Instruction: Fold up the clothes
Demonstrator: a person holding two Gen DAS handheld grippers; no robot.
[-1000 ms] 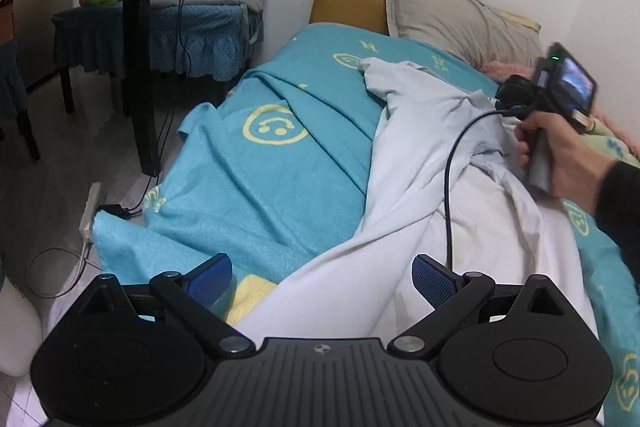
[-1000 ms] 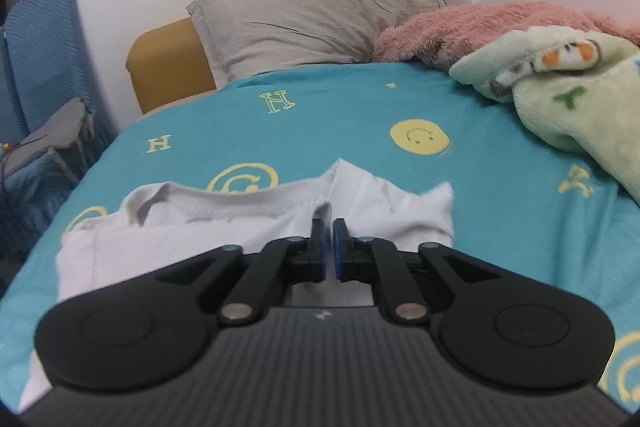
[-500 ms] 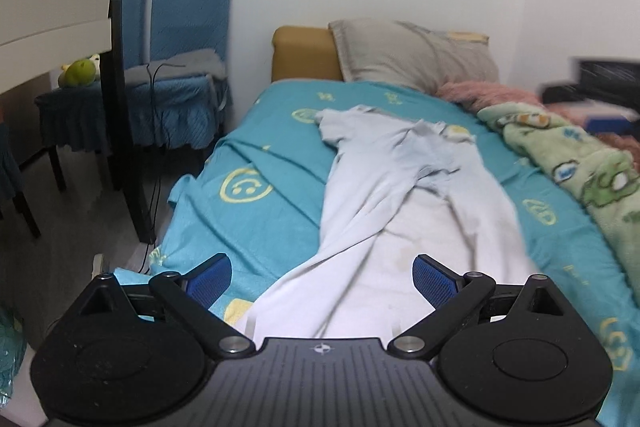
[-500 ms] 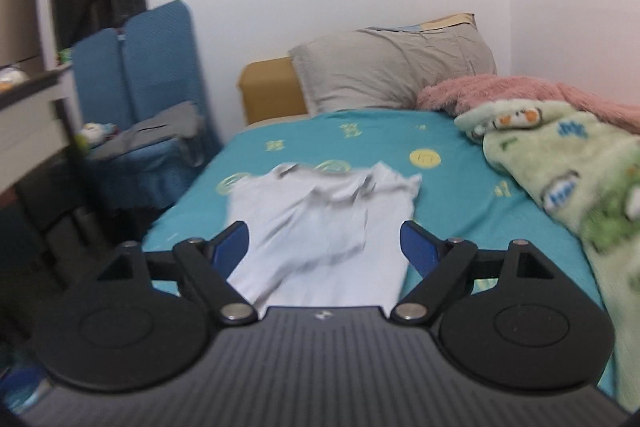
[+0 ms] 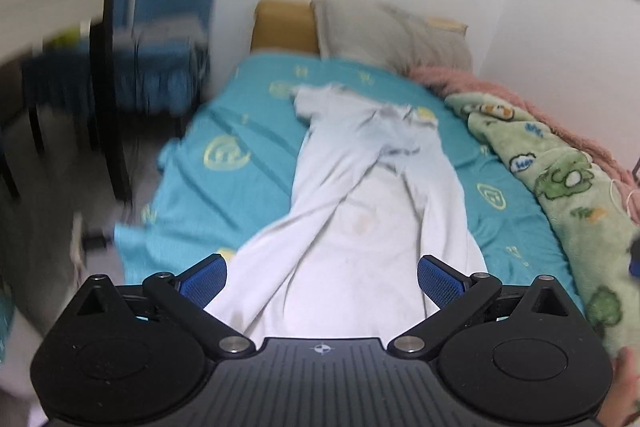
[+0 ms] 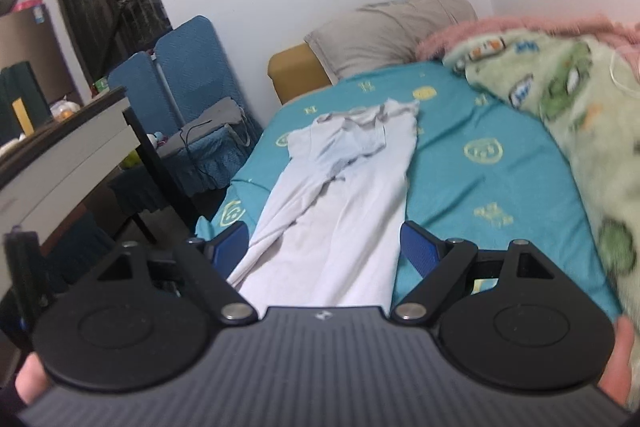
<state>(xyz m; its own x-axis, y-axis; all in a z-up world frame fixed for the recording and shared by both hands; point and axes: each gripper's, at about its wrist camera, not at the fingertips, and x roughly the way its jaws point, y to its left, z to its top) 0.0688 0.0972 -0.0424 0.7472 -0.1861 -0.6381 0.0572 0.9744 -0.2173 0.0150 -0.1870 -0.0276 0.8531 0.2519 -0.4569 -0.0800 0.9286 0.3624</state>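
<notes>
A white T-shirt lies lengthwise on the teal bedsheet, collar toward the pillows, its left side folded in over the middle. My left gripper hangs open above the shirt's near hem, nothing between its blue pads. In the right wrist view the same T-shirt stretches away over the bedsheet. My right gripper is open too, held above the hem end, holding nothing.
A green patterned blanket and a pink one are heaped along the bed's right side. Grey pillow at the head. Blue chairs and a desk stand left of the bed.
My right gripper let go of the shirt's collar, opened and drew back to the hem end. My left gripper also pulled back and rose; the other hand is gone from its view.
</notes>
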